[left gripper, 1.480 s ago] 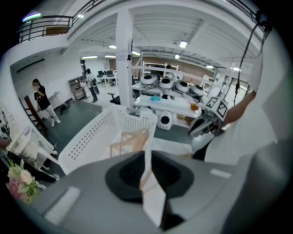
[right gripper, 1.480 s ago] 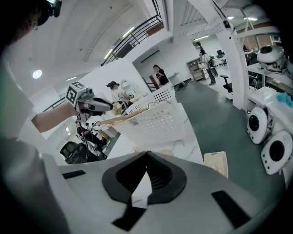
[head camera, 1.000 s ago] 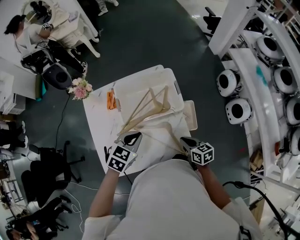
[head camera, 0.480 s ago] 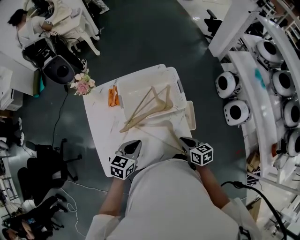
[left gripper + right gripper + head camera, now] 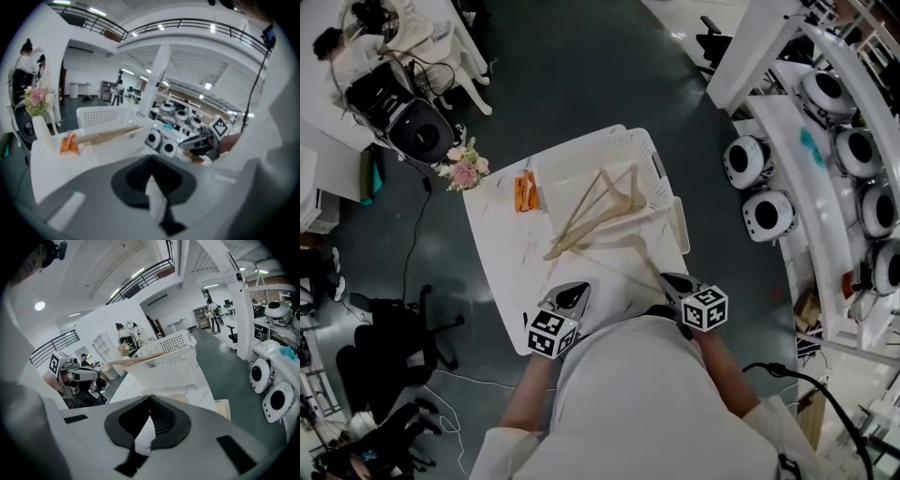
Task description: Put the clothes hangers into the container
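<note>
1. Two grippers, left (image 5: 574, 292) and right (image 5: 672, 280), hover over the table (image 5: 502, 244) on the near side of the basket (image 5: 664, 187), each with its jaws closed on nothing.
2. Wooden hangers (image 5: 602, 202) lie in the basket, long ends jutting over its near-left rim.
3. Another hanger (image 5: 630, 247) lies just in front of the basket.
4. An orange object (image 5: 523, 192) sits just left of the basket.
</note>
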`<action>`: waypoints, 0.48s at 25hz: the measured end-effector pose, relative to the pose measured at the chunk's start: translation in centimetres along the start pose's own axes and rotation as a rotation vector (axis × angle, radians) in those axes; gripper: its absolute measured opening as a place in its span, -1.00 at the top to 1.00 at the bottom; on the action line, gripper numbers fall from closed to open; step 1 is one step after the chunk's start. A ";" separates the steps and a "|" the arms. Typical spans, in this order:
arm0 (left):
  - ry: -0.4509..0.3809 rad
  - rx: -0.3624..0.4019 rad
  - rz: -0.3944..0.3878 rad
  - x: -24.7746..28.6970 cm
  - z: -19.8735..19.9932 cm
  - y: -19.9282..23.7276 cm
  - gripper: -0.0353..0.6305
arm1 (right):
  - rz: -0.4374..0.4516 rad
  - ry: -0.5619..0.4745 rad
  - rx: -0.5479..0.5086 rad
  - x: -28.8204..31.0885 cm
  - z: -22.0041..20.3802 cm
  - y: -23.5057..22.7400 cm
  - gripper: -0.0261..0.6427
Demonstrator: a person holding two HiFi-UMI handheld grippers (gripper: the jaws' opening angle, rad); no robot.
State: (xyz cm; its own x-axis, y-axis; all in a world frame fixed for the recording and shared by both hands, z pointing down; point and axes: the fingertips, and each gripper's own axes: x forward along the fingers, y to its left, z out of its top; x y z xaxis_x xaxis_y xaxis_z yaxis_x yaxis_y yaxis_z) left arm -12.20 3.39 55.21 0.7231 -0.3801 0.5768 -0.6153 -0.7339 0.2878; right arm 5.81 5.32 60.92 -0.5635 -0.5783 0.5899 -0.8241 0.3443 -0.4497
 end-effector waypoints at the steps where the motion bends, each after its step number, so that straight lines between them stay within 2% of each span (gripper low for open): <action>1: 0.009 0.004 -0.009 0.0 -0.4 -0.1 0.88 | -0.008 -0.003 0.006 -0.1 -0.3 0.2 0.91; 8: 0.061 0.036 -0.050 -0.1 -3.1 -0.6 0.88 | -0.079 -0.024 0.034 -1.6 -2.6 1.2 0.91; 12: 0.076 0.018 -0.045 0.8 -3.8 -1.6 0.88 | -0.092 -0.017 0.019 -2.6 -3.1 0.7 0.91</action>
State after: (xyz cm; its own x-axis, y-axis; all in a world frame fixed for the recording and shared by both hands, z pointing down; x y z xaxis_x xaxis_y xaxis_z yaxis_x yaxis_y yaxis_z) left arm -11.83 6.43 58.10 0.7237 -0.3035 0.6198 -0.5764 -0.7597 0.3011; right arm 6.47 9.38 61.18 -0.4842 -0.6197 0.6177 -0.8711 0.2749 -0.4070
